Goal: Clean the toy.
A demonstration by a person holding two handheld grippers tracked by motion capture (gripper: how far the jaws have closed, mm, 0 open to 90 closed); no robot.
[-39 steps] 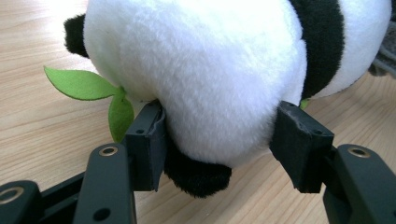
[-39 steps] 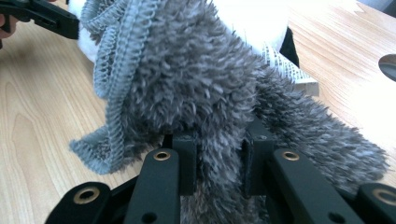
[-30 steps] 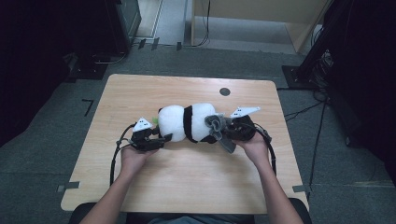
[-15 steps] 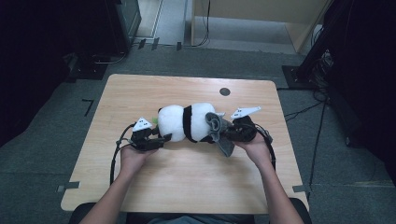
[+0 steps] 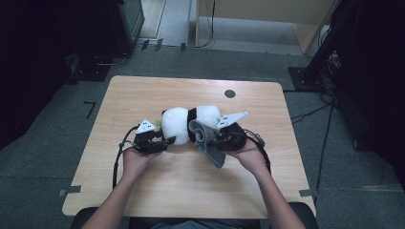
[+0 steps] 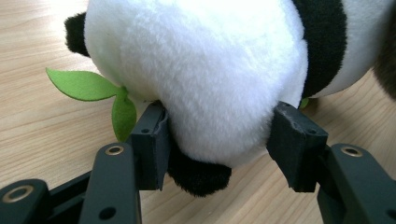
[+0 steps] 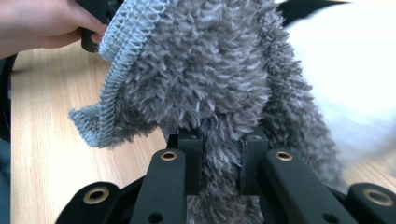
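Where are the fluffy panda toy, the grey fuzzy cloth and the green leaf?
black-and-white plush panda (image 5: pixel 175 125), high view, white body.
grey fuzzy cloth (image 7: pixel 210 79), right gripper view, shaggy middle.
green felt leaf (image 6: pixel 79 85), left gripper view, leaf blade.

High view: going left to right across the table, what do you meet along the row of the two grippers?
Left gripper → green felt leaf → white-and-black plush panda → grey fluffy cloth → right gripper → small dark round disc set farther back on the wooden table.

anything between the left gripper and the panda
Nothing visible. The left gripper's jaws already press the panda's white fur on both sides. The green leaf sits off to one side, and the grey cloth is at the right gripper.
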